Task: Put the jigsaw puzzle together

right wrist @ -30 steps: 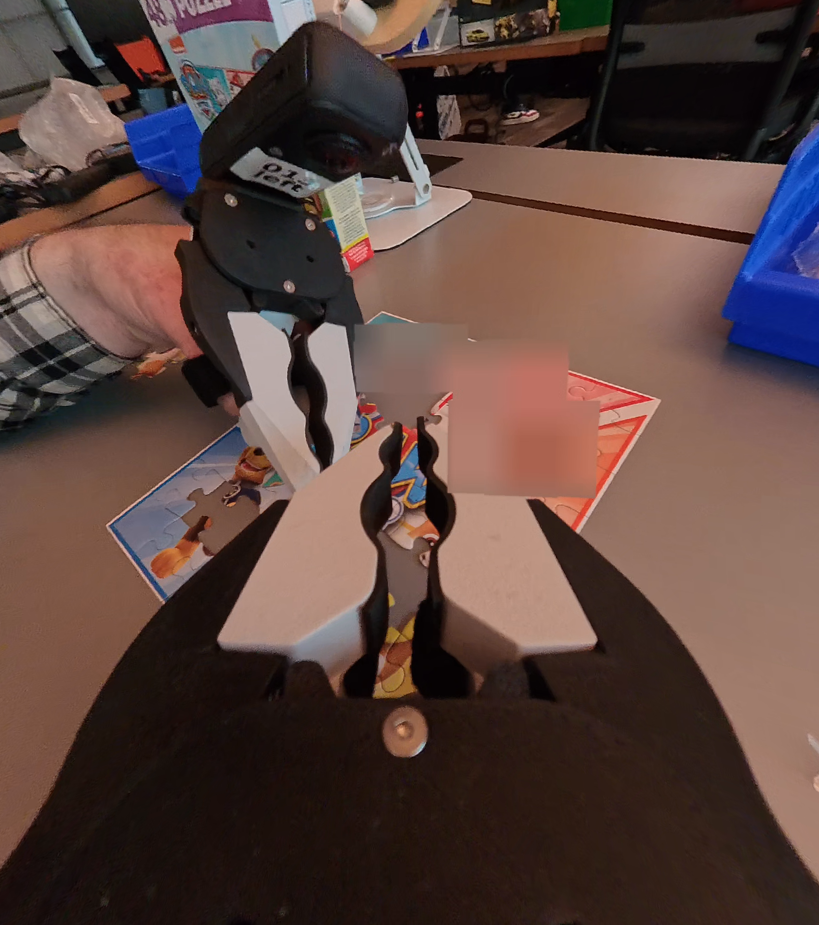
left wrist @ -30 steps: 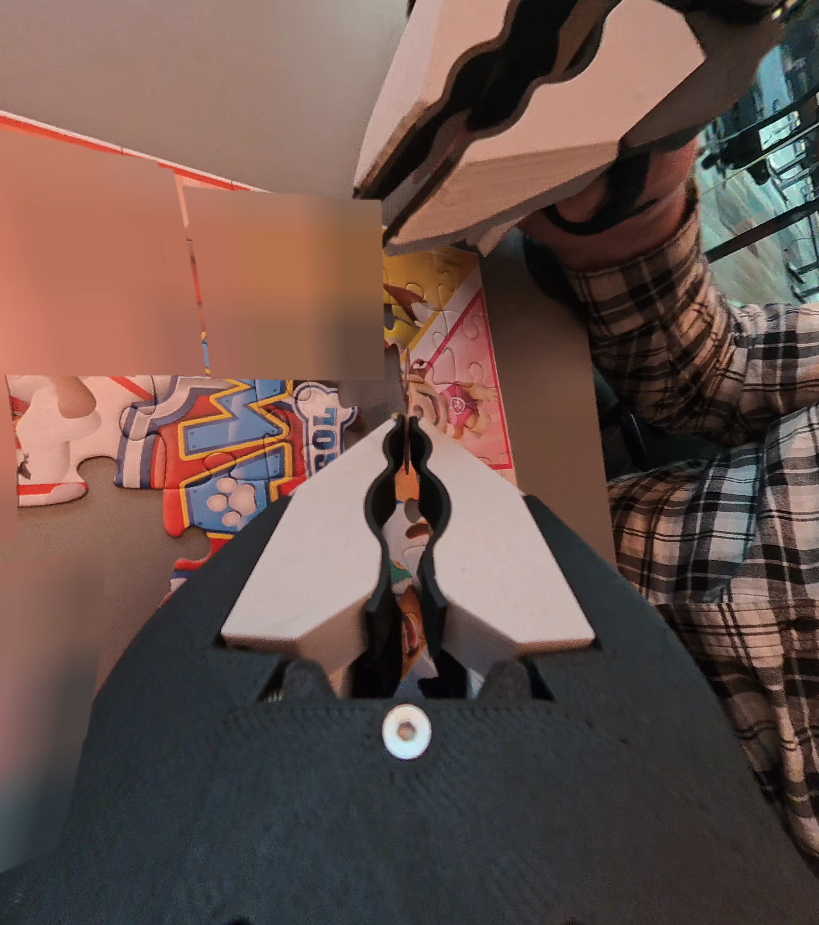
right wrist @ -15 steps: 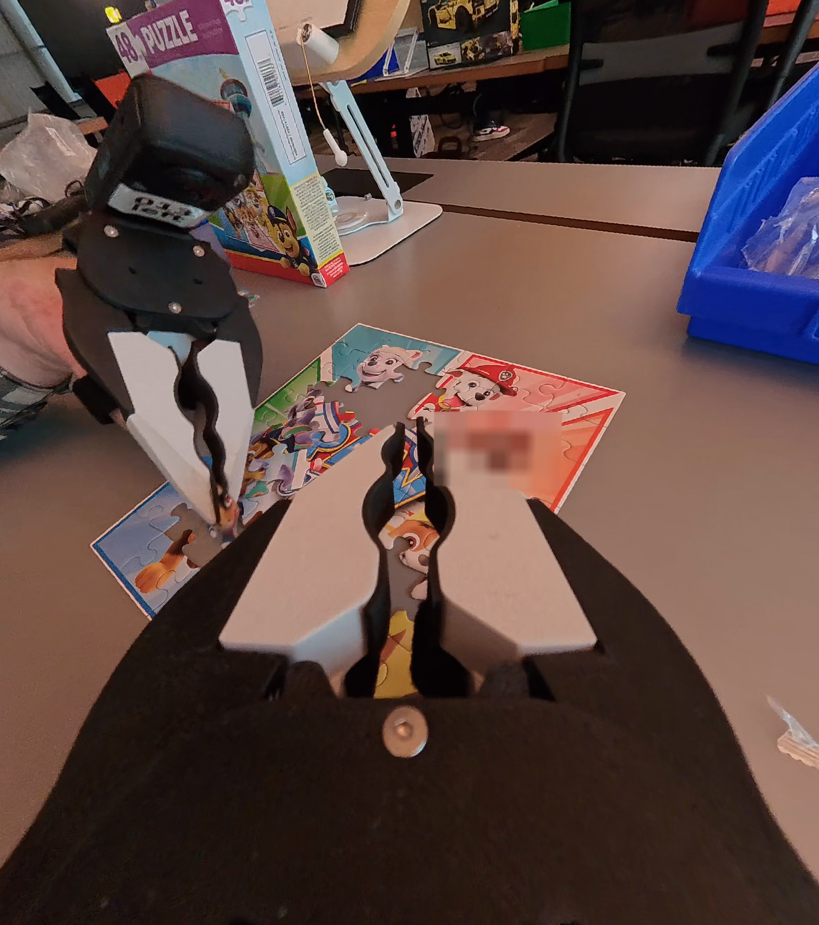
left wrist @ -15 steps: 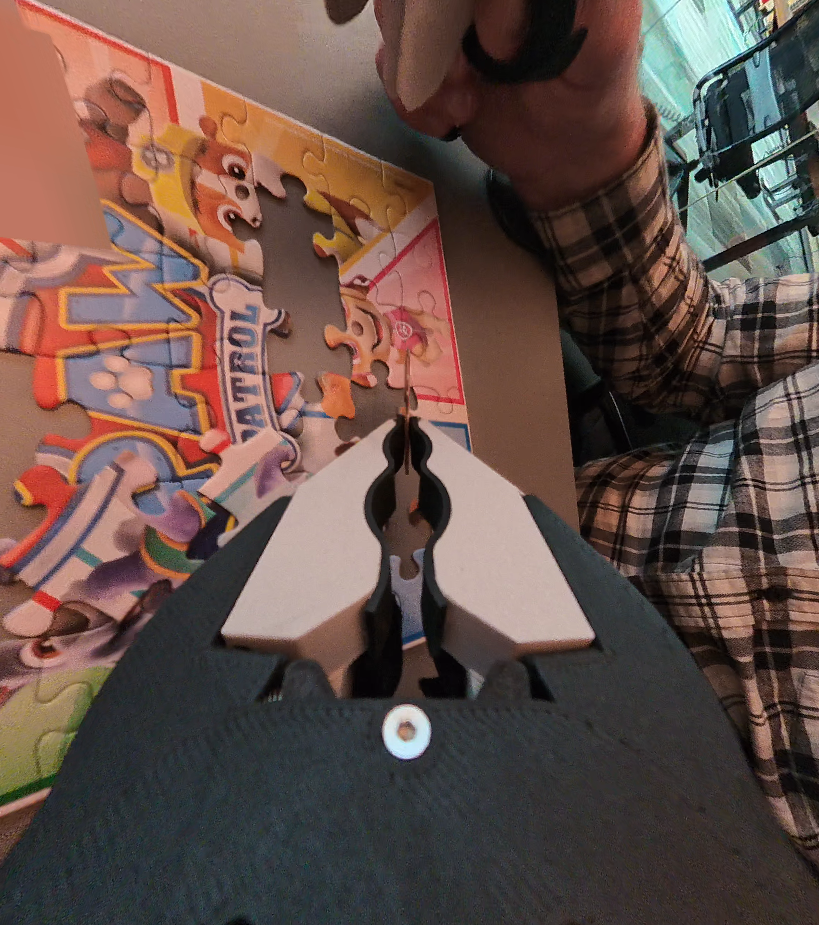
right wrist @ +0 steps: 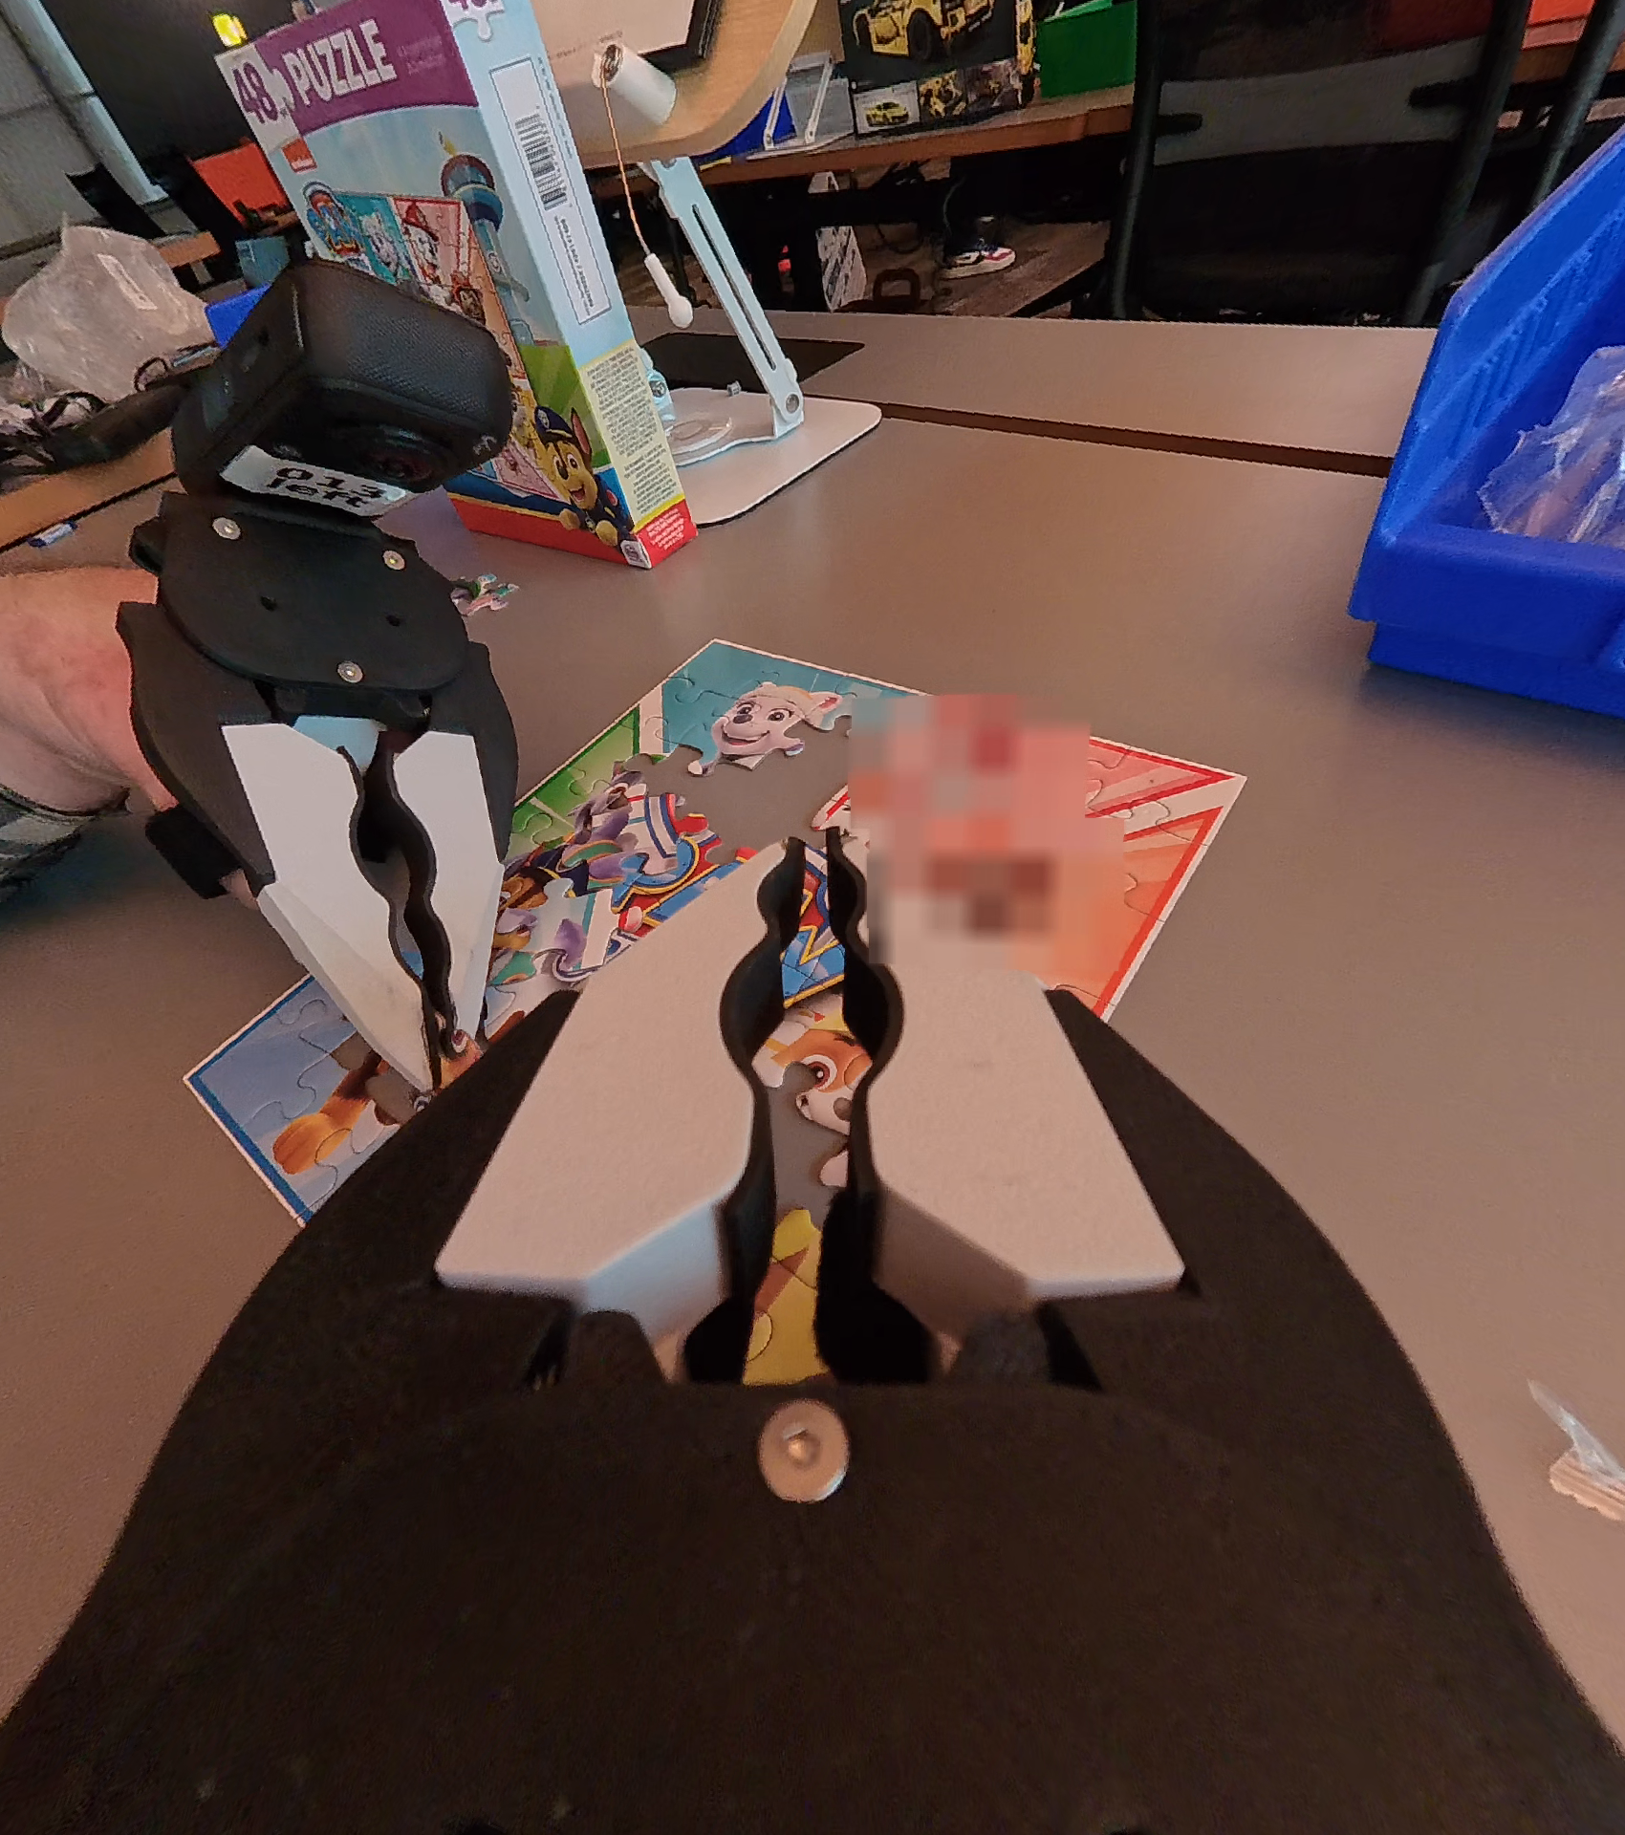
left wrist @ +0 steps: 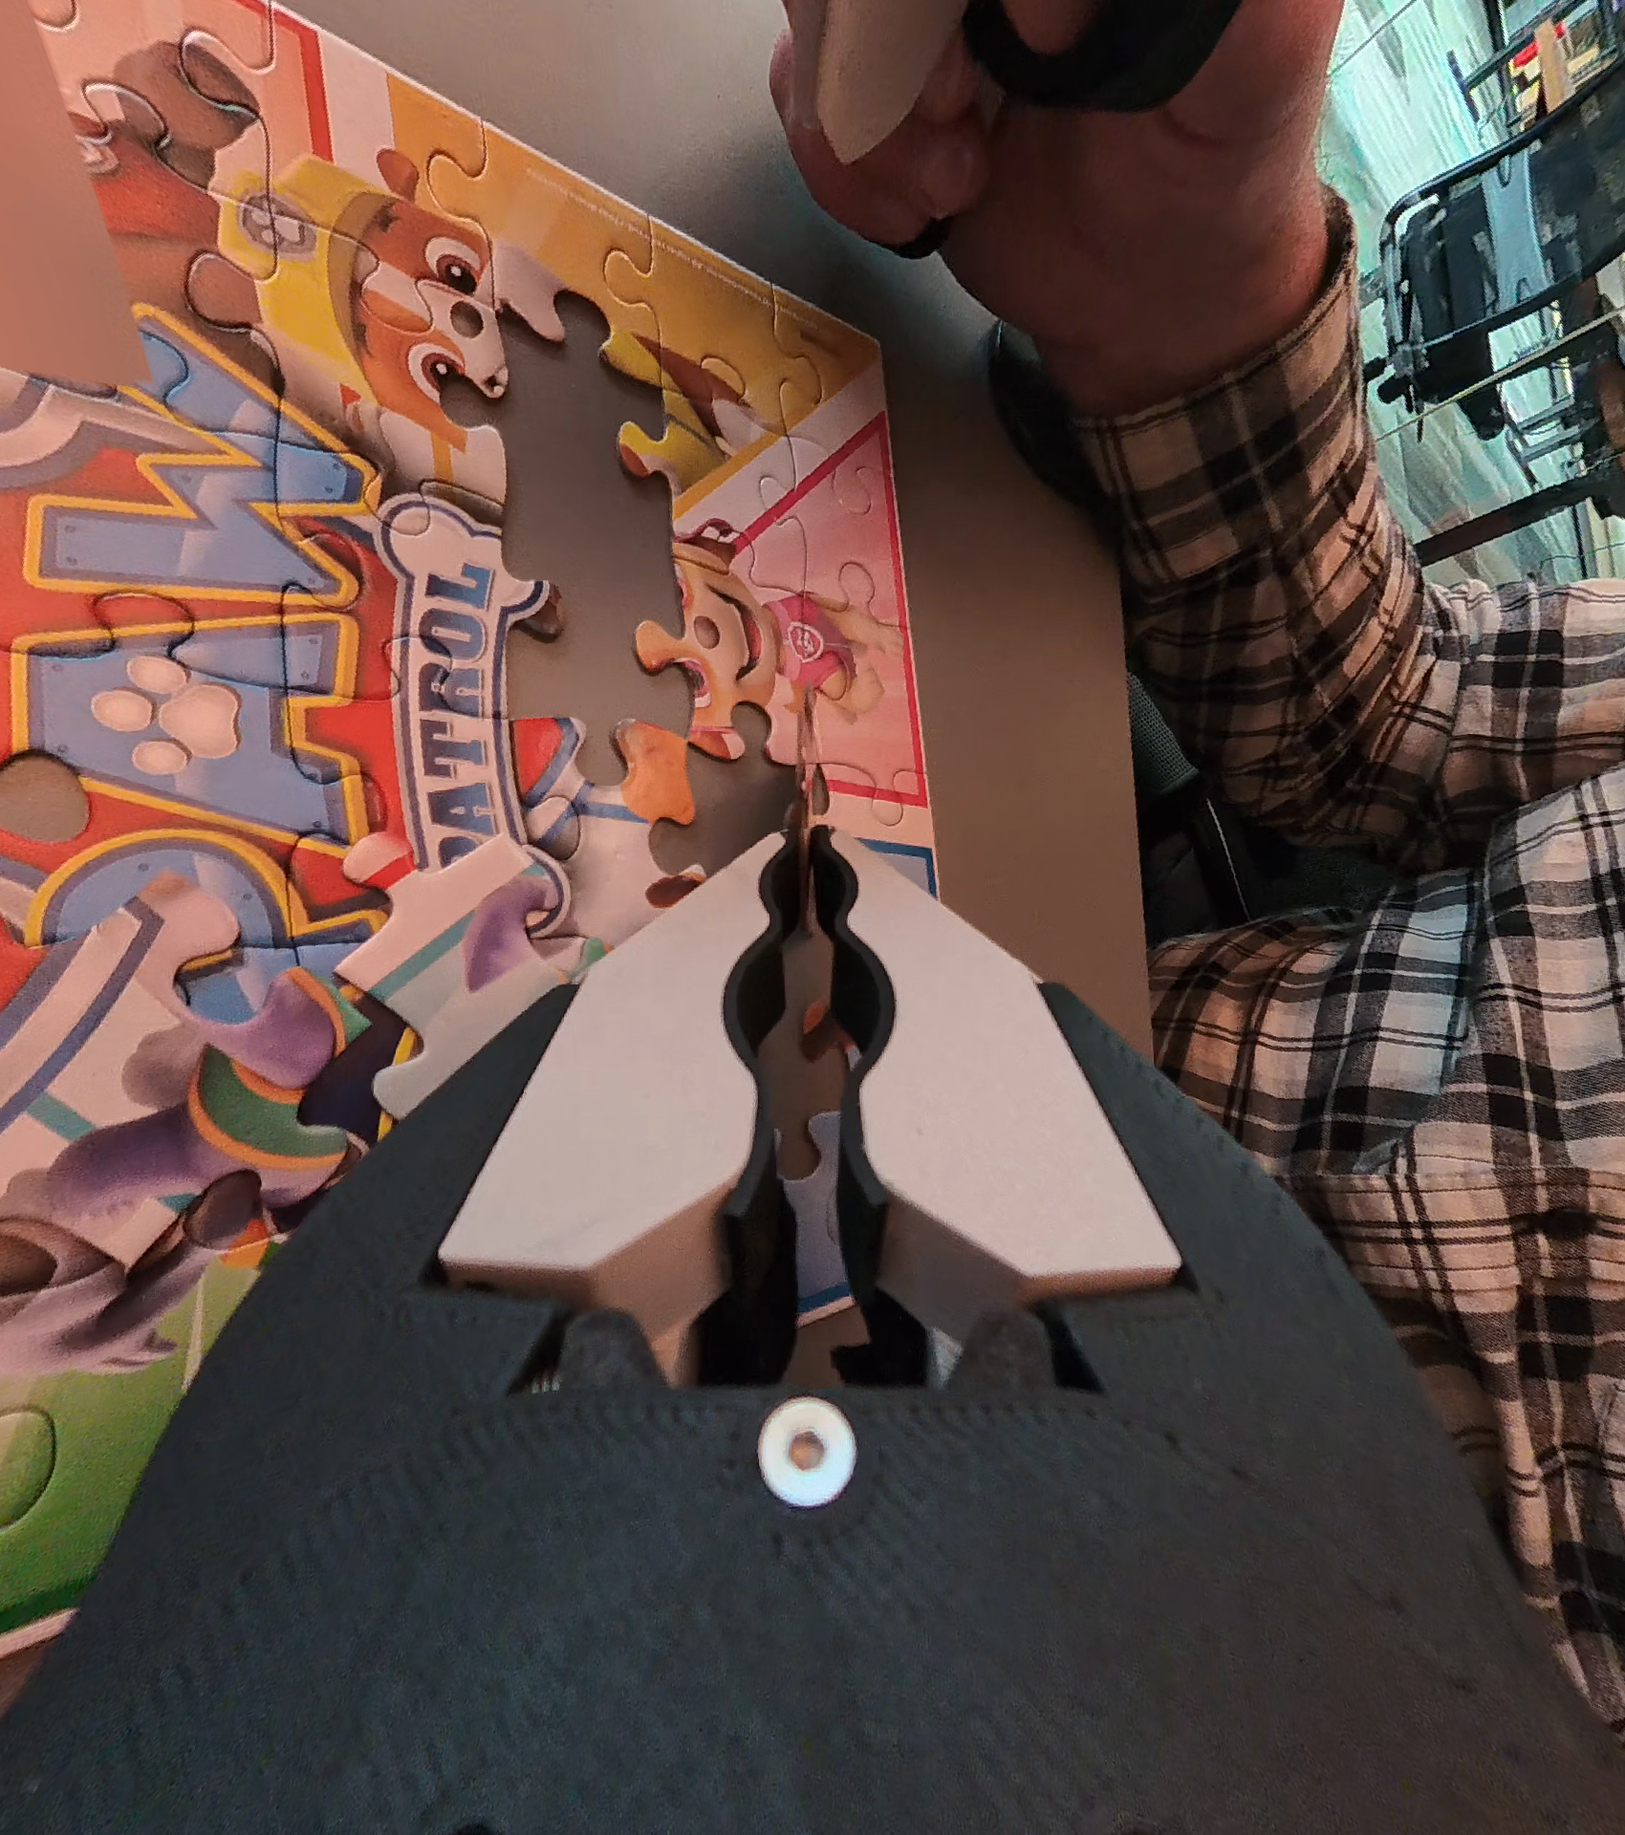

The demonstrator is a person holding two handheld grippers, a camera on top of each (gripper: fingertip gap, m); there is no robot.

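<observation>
The cartoon jigsaw puzzle (left wrist: 193, 635) lies flat on the grey table, mostly joined, with an open gap (left wrist: 580, 496) near its middle and smaller ones by the border. A loose piece (left wrist: 451, 923) lies askew on top of it. My left gripper (left wrist: 801, 844) is shut on a thin puzzle piece (left wrist: 804, 784) held edge-on. In the right wrist view the left gripper (right wrist: 431, 1067) has its tips down on the puzzle's (right wrist: 1176, 844) near left part. My right gripper (right wrist: 813, 849) is shut, holds nothing I can see, and hovers above the puzzle's near side.
The puzzle box (right wrist: 491, 248) stands at the back left with a loose piece (right wrist: 486, 594) beside it. A white stand (right wrist: 749, 397) is behind it and a blue bin (right wrist: 1534, 556) at the right. A small scrap (right wrist: 1583, 1470) lies near right. A plaid sleeve (left wrist: 1385, 794) is past the table edge. The tips of one gripper are about 15 cm away from the tips of the other. The small scrap (right wrist: 1583, 1470) is about 15 cm from my right fingertips.
My left gripper has moved down and left onto the puzzle with its piece still held. My right gripper has drawn back, so more of the puzzle shows.
</observation>
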